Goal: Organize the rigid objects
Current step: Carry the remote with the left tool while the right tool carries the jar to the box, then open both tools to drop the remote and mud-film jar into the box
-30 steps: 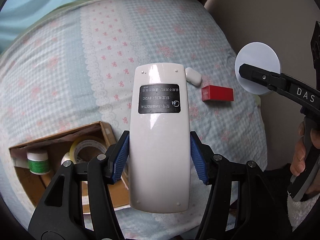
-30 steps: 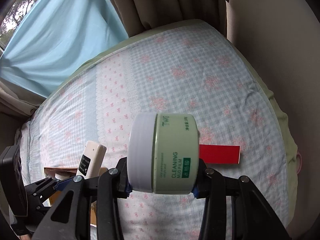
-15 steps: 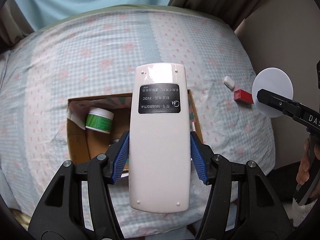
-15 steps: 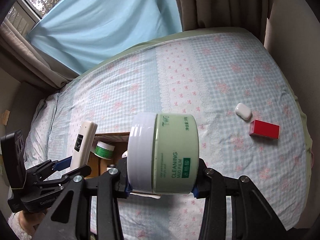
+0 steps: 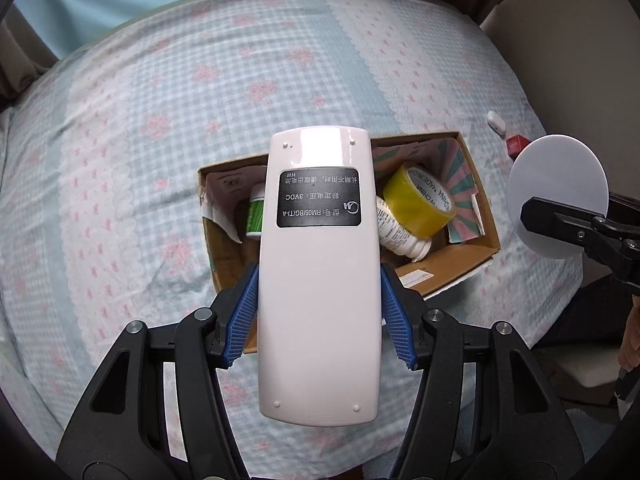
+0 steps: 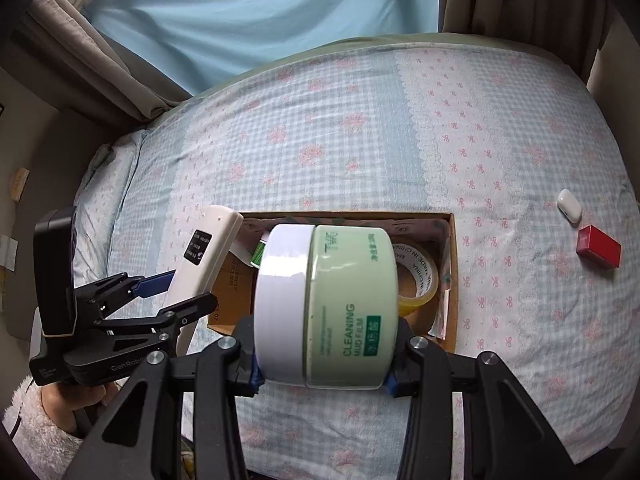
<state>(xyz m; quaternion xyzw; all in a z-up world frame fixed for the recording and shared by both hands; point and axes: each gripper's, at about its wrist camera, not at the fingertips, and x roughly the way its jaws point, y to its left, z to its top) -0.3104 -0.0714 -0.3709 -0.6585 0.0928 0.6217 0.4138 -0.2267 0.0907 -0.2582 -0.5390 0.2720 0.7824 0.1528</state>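
Observation:
My left gripper (image 5: pixel 319 316) is shut on a white remote control (image 5: pixel 318 272), back side up, held above an open cardboard box (image 5: pixel 476 216). It also shows in the right wrist view (image 6: pixel 204 252). My right gripper (image 6: pixel 324 360) is shut on a pale green jar with a white lid (image 6: pixel 326 304), held on its side over the same box (image 6: pixel 450 280). The jar's lid (image 5: pixel 558 196) shows at the right of the left wrist view. The box holds a yellow tape roll (image 5: pixel 418 200), a white bottle (image 5: pixel 396 232) and a green-labelled jar (image 5: pixel 254 216).
The box lies on a bed with a blue checked floral sheet (image 6: pixel 360 120). A white earbud case (image 6: pixel 569 206) and a red box (image 6: pixel 598 246) lie on the sheet to the right. Curtains and a blue drape (image 6: pixel 260 12) hang behind the bed.
Both grippers have moved left with their objects, from over the red box and earbud case to above the cardboard box. Both grips are unchanged.

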